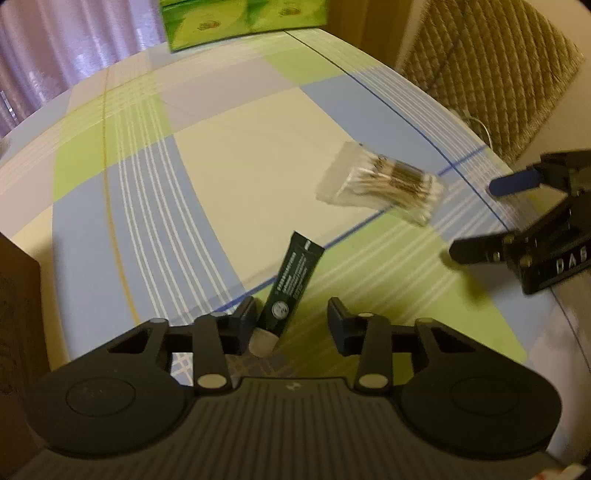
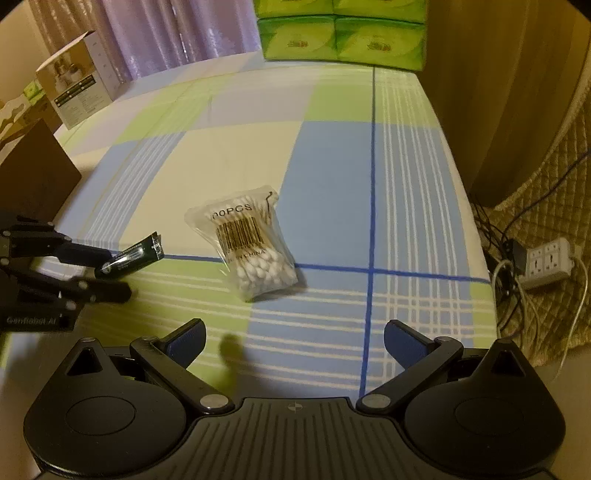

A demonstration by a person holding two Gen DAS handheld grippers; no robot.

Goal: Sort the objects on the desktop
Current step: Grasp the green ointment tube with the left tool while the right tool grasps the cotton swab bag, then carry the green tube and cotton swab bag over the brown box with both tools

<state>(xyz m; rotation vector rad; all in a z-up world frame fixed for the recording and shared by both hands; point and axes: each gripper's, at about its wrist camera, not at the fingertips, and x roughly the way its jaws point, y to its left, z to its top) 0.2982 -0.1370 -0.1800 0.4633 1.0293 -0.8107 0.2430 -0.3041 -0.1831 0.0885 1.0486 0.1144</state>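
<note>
Dark tube (image 1: 291, 286), white-capped, perhaps touching left fingers (image 1: 245, 317).

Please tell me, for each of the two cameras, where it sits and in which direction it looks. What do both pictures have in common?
Left wrist: sits on the left gripper, looking along its open fingers over the checked tablecloth; a dark tube lies against one finger; the right gripper shows at right.
Right wrist: sits on the right gripper, open, facing the bag of cotton swabs; the left gripper shows at left.
Shared: tube, swab bag, tablecloth, green tissue packs.
</note>
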